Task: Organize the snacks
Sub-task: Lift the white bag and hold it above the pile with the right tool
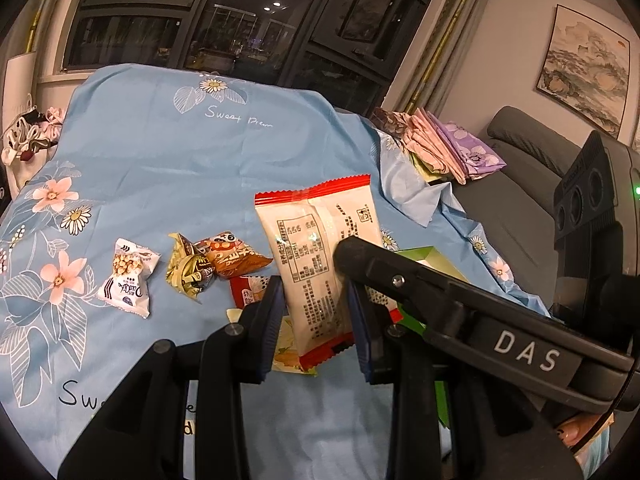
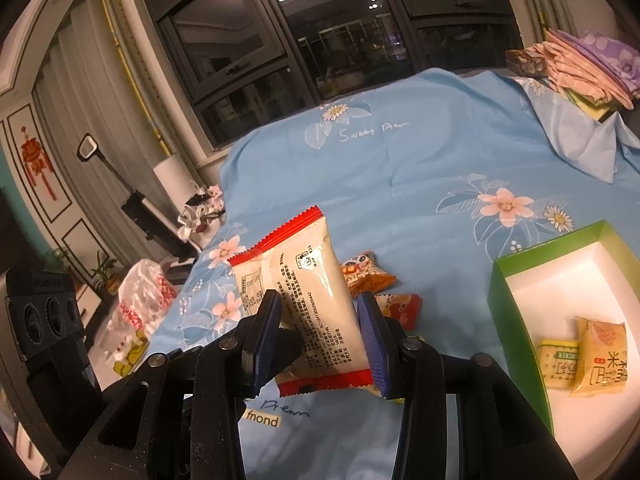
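Both grippers pinch one cream packet (image 2: 308,304) with red ends, held upright above a blue floral sheet (image 1: 168,168). Left gripper (image 1: 316,316) and right gripper (image 2: 320,336) jaws press its sides. A green box (image 2: 516,320) sits just right.

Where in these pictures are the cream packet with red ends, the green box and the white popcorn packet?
cream packet with red ends (image 2: 316,300): right wrist view, middle of its printed back.
green box (image 2: 506,312): right wrist view, its near-left green wall.
white popcorn packet (image 1: 128,278): left wrist view, its front face.
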### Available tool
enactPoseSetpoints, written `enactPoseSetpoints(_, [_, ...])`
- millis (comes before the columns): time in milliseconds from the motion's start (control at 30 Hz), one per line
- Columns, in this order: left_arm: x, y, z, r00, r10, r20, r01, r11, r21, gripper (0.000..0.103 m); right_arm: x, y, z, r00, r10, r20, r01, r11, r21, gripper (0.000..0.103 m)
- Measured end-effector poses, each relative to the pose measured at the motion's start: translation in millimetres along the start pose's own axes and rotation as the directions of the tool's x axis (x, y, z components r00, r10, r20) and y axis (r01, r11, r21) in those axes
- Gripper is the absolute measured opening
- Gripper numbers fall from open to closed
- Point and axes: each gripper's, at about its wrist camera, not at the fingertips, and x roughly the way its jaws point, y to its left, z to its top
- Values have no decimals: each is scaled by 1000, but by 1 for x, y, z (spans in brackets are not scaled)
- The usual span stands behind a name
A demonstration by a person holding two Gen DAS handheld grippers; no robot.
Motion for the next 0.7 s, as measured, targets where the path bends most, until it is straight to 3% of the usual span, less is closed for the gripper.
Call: enactPoseSetpoints(700, [-5, -23, -2, 998, -49, 27, 47, 998, 39, 30, -28, -4, -2, 997, -45, 57, 46, 999, -10, 43])
